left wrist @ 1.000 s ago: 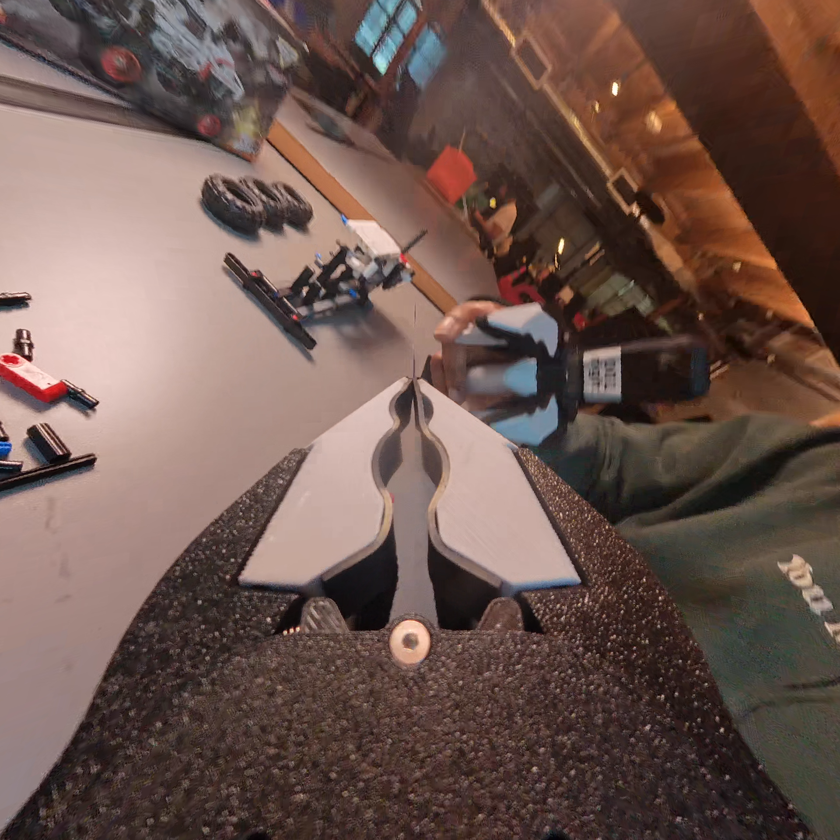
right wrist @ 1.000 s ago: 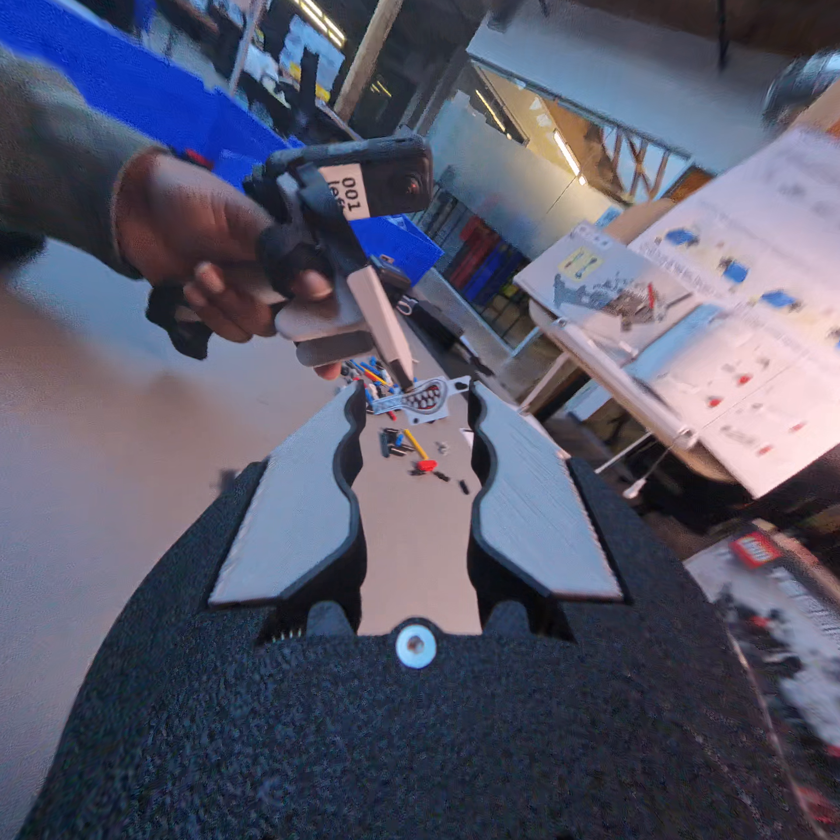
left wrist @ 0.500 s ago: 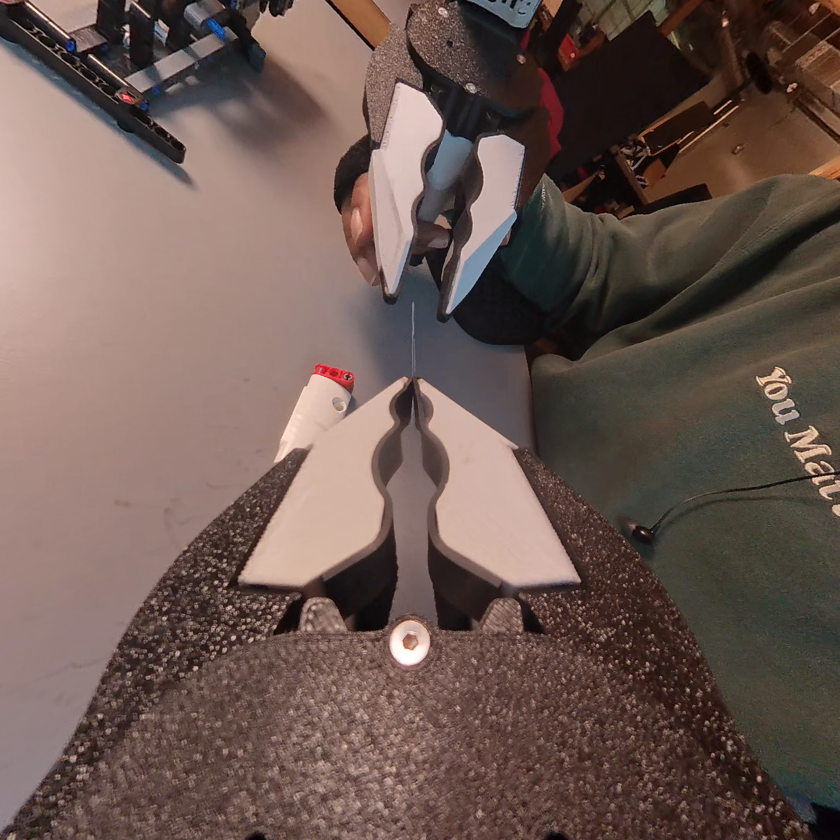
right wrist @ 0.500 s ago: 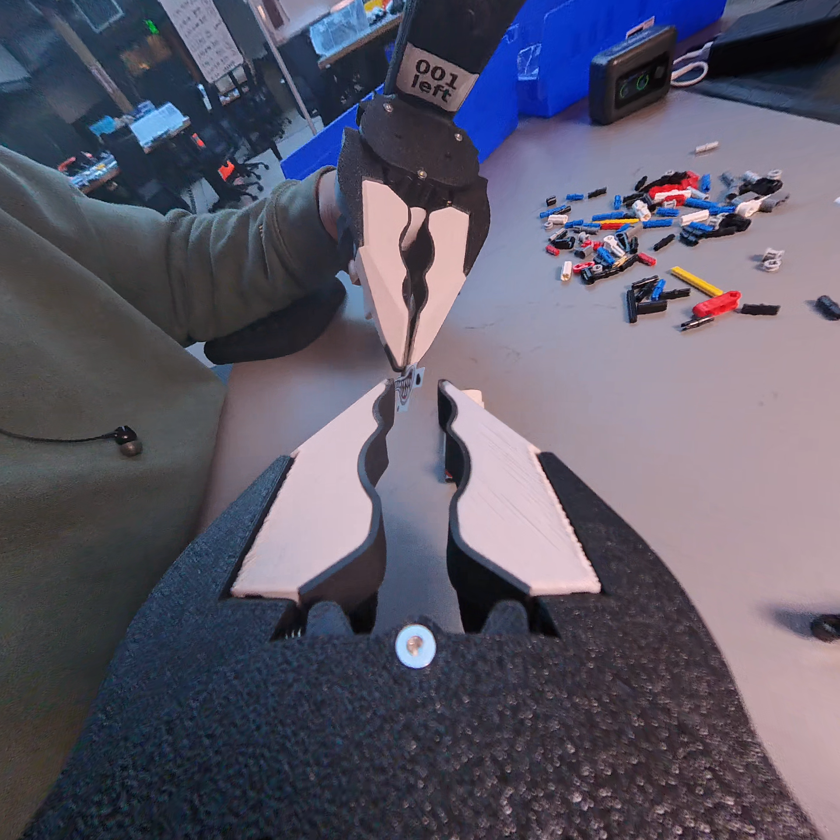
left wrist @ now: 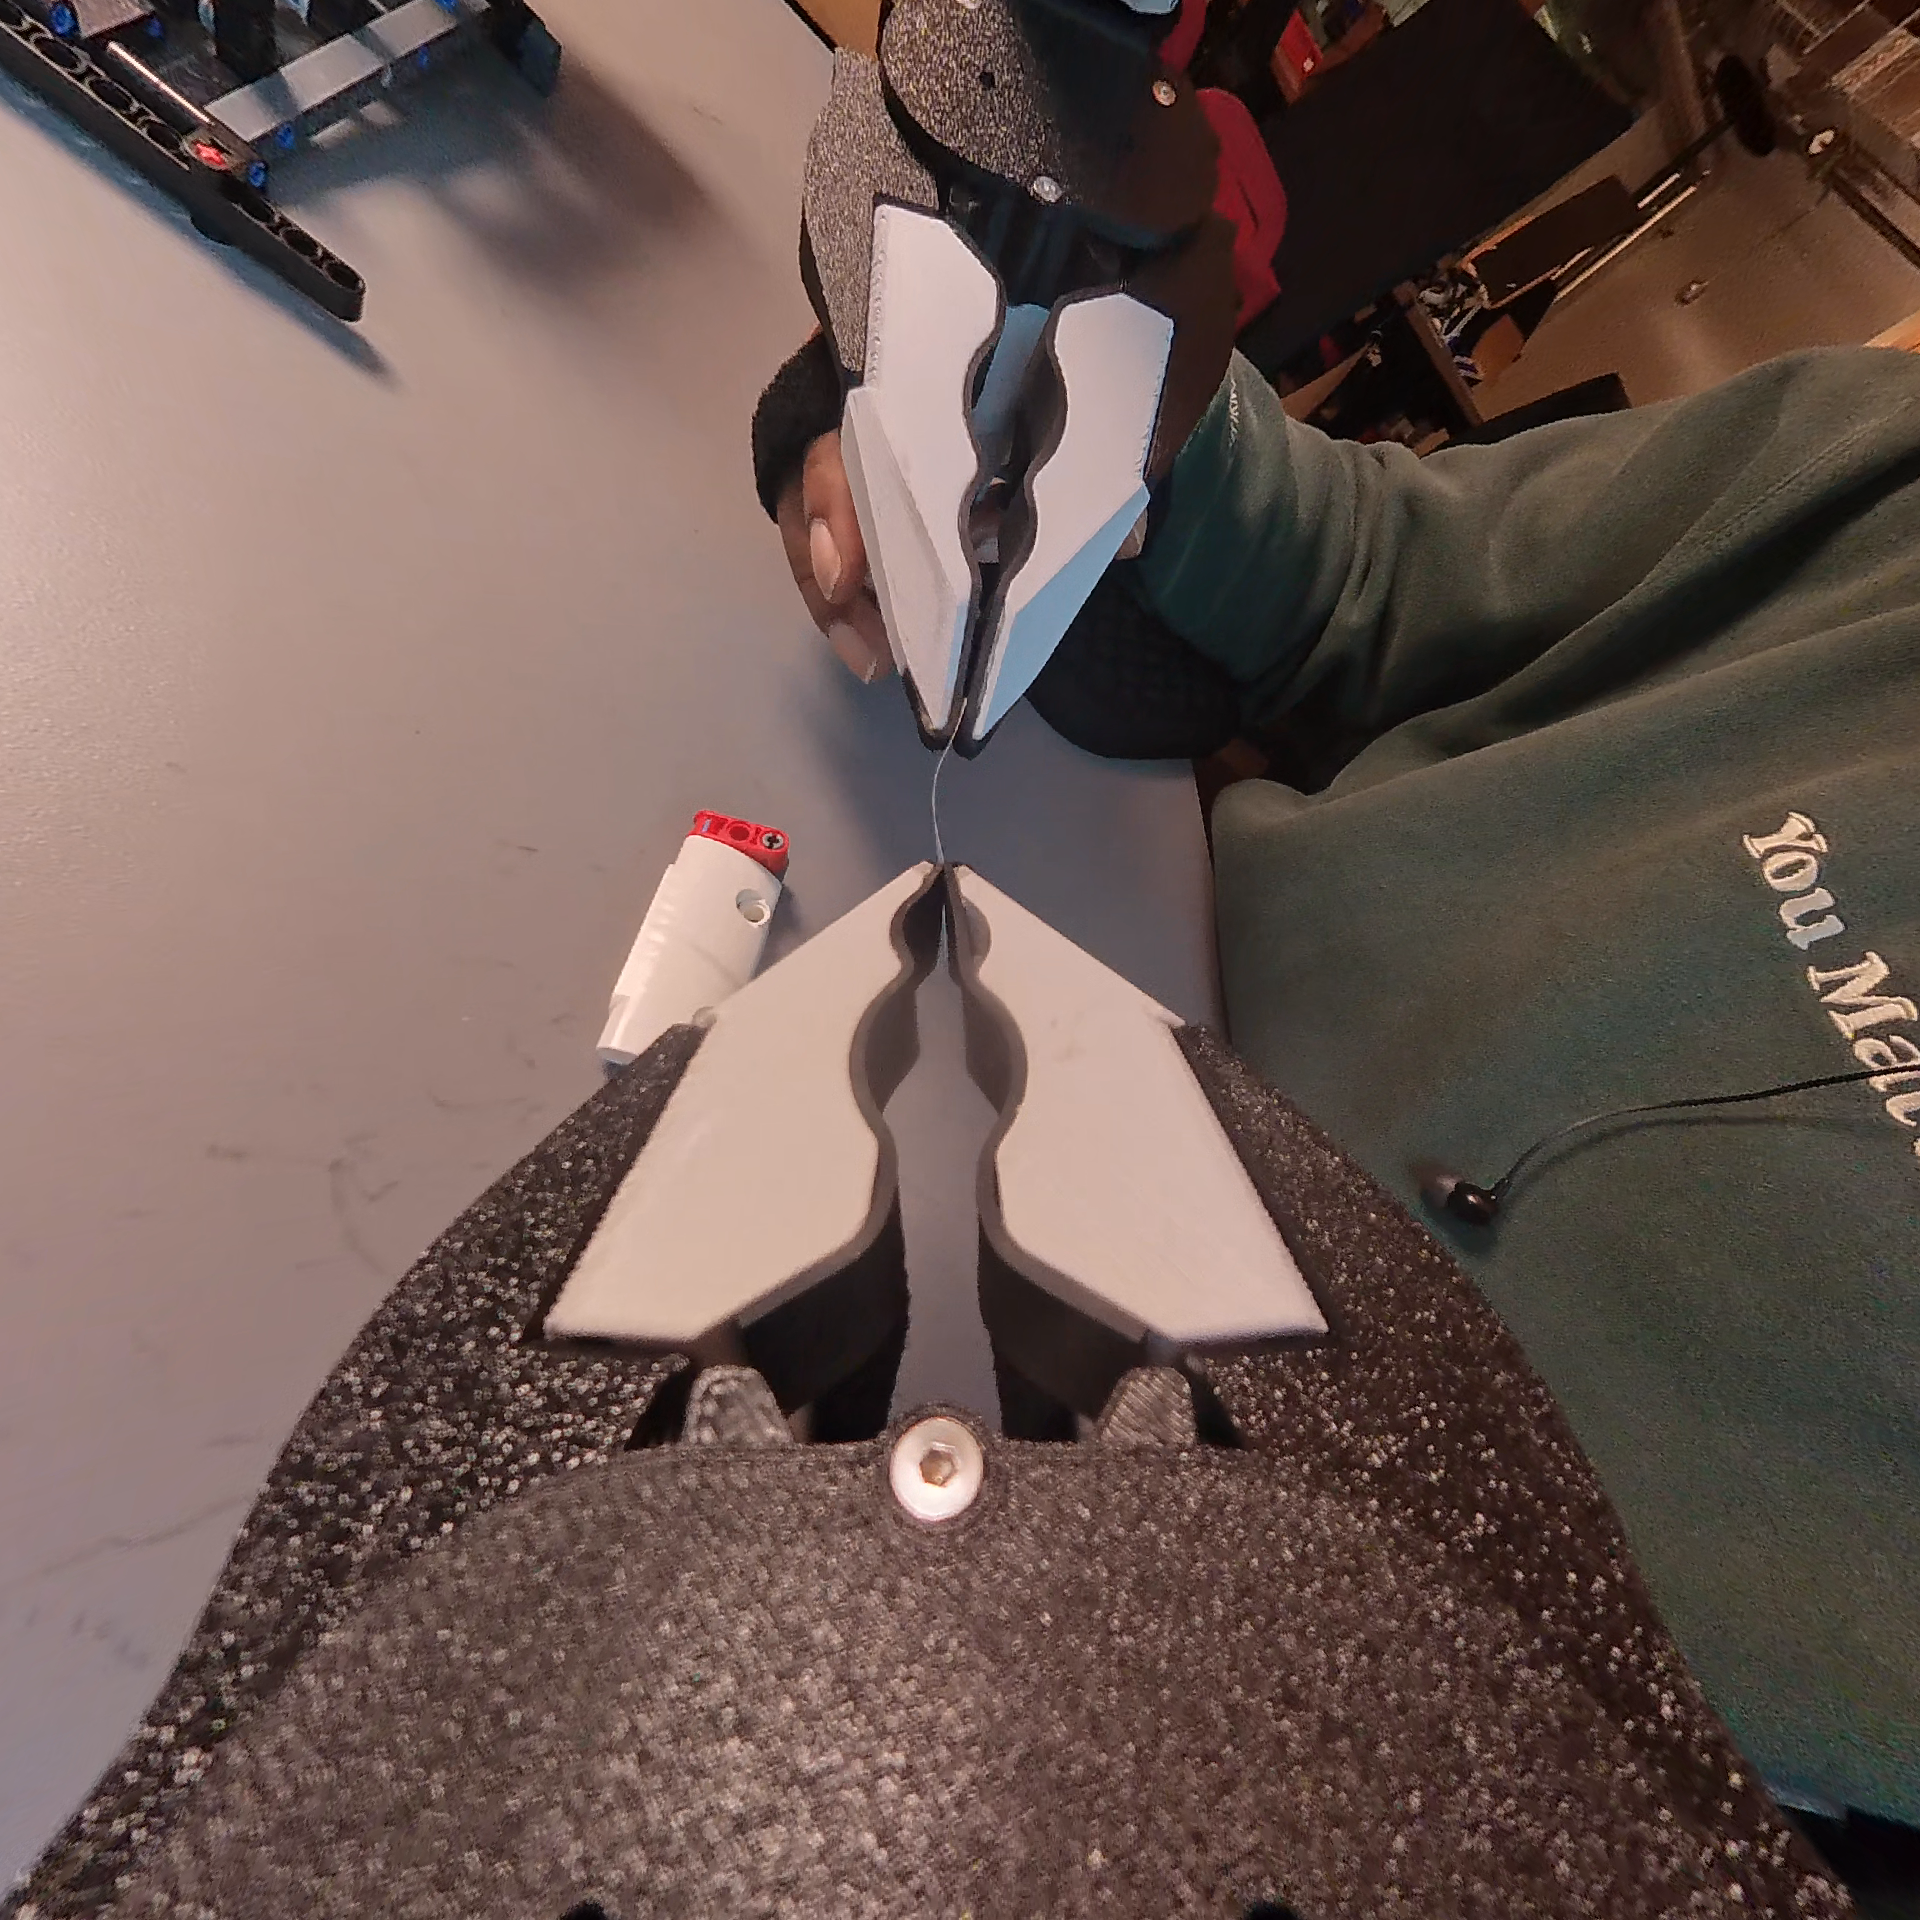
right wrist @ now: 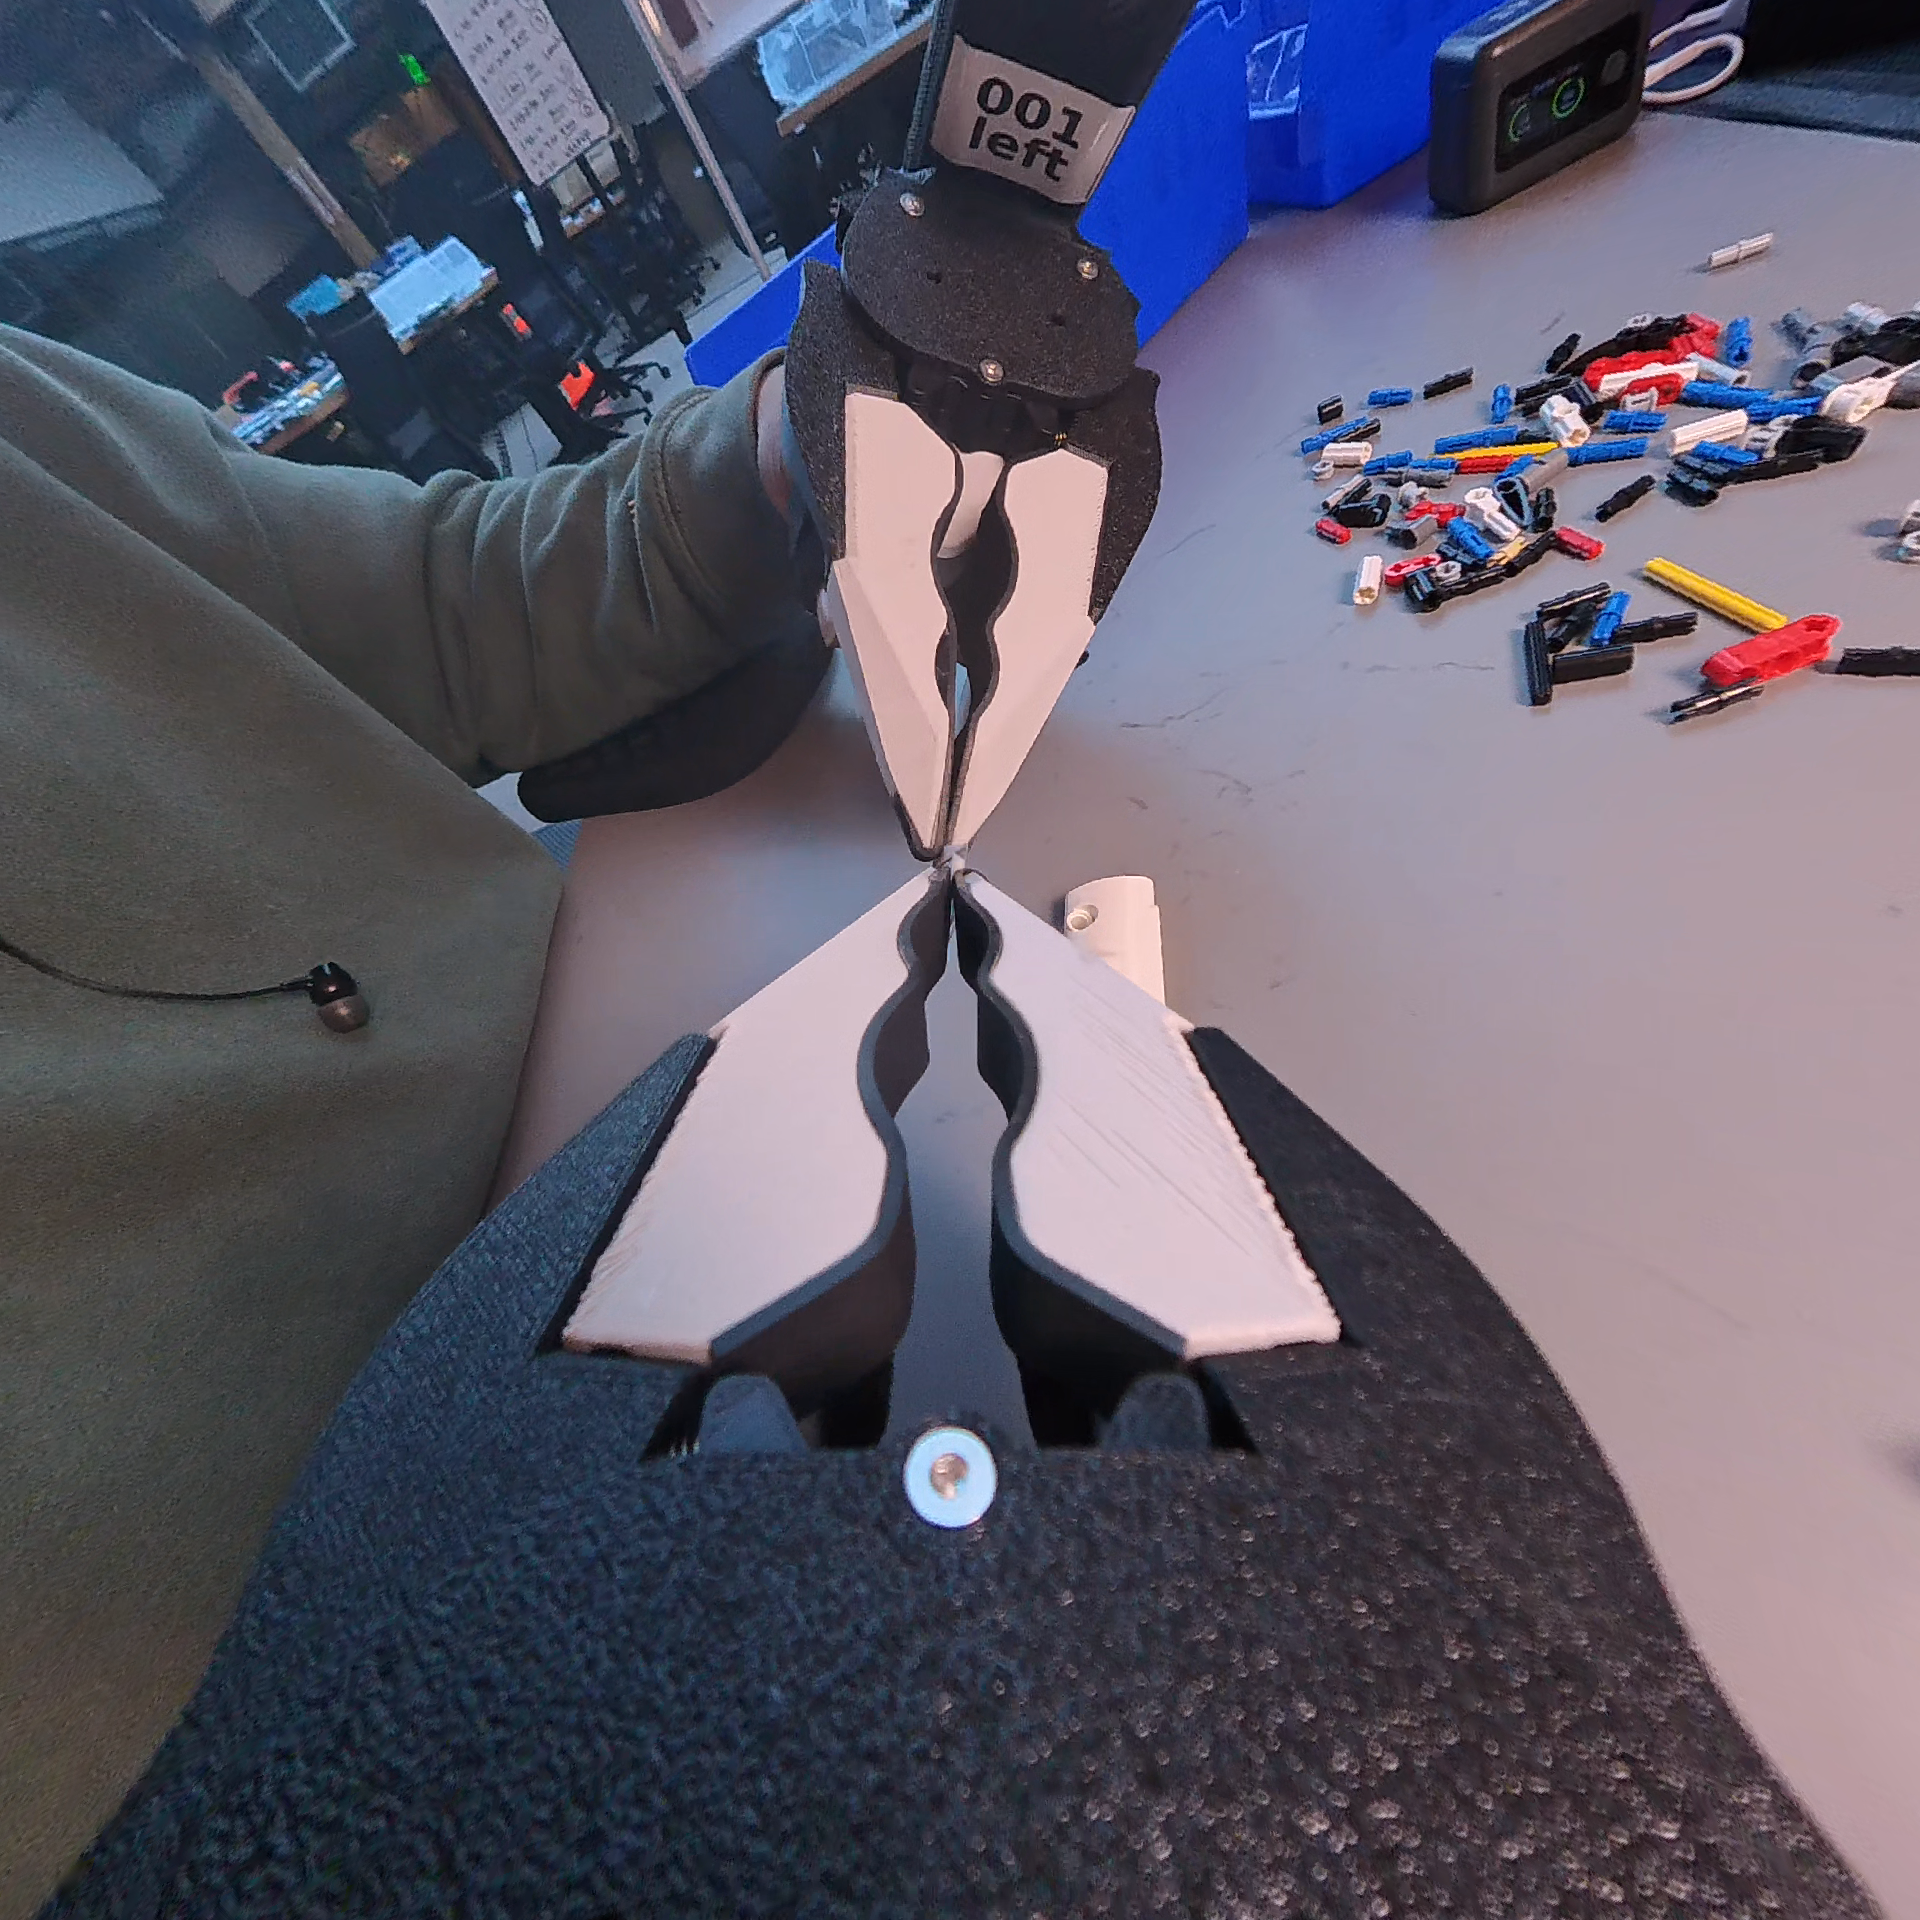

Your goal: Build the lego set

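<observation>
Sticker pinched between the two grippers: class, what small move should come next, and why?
Probably ease the left gripper open. Both it and the right gripper are shut on opposite ends of the thin sticker, held taut above the table. Releasing one end would likely let the right gripper carry it to the white piece lying close by.

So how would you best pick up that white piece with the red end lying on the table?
Probably across the wide white barrel of the white piece, coming straight down from above. It lies flat on the table, its long sides free; the red cap is shorter and offers less hold.
</observation>
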Demonstrator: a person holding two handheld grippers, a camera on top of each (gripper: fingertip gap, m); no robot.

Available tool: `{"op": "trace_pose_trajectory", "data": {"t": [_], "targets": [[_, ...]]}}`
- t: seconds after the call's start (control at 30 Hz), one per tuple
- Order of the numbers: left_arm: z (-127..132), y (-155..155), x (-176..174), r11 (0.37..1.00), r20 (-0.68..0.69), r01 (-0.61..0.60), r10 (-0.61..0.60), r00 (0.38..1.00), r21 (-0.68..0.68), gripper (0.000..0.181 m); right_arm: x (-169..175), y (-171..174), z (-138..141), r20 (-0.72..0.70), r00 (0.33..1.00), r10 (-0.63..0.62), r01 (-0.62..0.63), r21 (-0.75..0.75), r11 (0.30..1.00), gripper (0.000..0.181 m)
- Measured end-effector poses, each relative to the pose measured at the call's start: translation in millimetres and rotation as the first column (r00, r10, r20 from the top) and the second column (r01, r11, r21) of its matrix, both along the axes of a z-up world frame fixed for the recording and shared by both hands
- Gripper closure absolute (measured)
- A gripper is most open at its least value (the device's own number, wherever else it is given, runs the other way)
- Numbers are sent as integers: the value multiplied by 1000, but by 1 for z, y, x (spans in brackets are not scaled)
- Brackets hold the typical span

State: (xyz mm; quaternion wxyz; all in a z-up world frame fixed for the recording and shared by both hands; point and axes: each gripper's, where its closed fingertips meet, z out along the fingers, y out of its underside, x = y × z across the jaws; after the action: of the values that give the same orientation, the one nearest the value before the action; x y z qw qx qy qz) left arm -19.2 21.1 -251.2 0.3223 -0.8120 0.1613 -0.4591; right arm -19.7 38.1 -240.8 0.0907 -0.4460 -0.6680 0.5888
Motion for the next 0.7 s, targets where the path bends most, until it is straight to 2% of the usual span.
{"op": "trace_pose_trajectory", "data": {"t": [0.47,0.57,0.7], "targets": [[1,2,-2,1000,-4,-9,9,1000,14,179,0,1,4,-15,1000,-6,6,-10,1000,181],[10,2,-8,995,-35,-10,13,999,98,148,-1,2,10,-31,999,-17,16,-31,999,181],[3,6,-32,979,-243,-44,93,966,199,122,-2,4,18,-54,998,-33,31,-46,998,181]]}}
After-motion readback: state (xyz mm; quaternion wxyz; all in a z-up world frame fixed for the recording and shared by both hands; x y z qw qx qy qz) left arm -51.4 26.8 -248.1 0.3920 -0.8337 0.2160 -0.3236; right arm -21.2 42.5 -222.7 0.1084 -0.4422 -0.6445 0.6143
